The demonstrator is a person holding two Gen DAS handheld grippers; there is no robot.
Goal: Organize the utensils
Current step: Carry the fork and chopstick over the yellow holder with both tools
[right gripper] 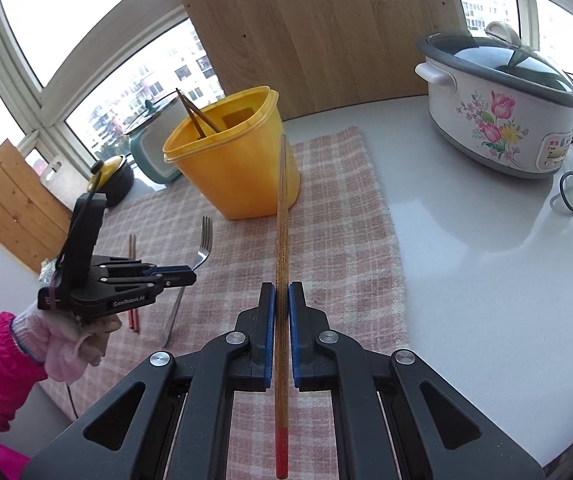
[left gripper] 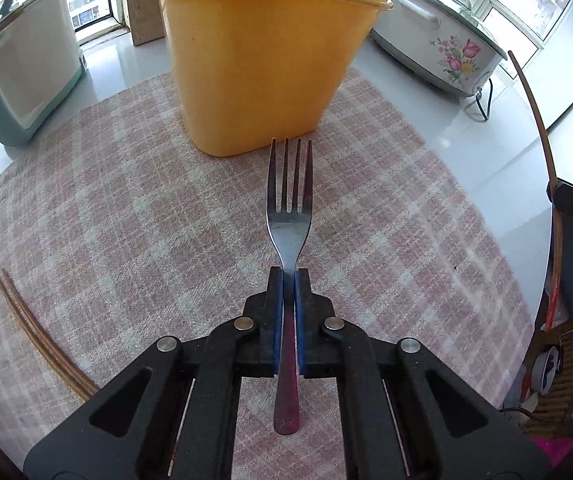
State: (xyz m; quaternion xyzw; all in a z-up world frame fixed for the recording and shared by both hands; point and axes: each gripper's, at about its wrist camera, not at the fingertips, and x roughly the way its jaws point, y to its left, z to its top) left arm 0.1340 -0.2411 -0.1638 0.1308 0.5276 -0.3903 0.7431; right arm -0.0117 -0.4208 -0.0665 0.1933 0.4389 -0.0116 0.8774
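The yellow utensil tub (right gripper: 233,160) stands at the far end of a pink-and-white checked cloth (right gripper: 342,240) on the glossy white bench (right gripper: 486,300). It is smooth plastic, tall, with rounded corners and a rolled rim, and two brown chopsticks (right gripper: 198,118) lean inside it. Behind the tub rises a wood-grain board (right gripper: 318,32). To the tub's right, well apart, sits a white slow cooker (right gripper: 502,108) with painted tulips, a grey glass lid and a coiled cord. To the tub's left stands a teal-and-cream appliance (left gripper: 22,84). On the cloth to the left of the tub lies another pair of chopsticks (left gripper: 42,332), thin and brown.

Nothing stands between the tub and either gripper.

The left gripper (left gripper: 289,276) is clenched on a steel fork (left gripper: 290,208), blue pads pinching the neck; the four tines point toward the tub's base and the flat handle runs back between the jaws. A gloved hand (right gripper: 74,344) with a pink sleeve carries it.

The right gripper (right gripper: 282,292) is clamped on a long pair of bamboo chopsticks (right gripper: 282,220), grainy and straight, red at the near end, with the far tips reaching in front of the tub's right side.
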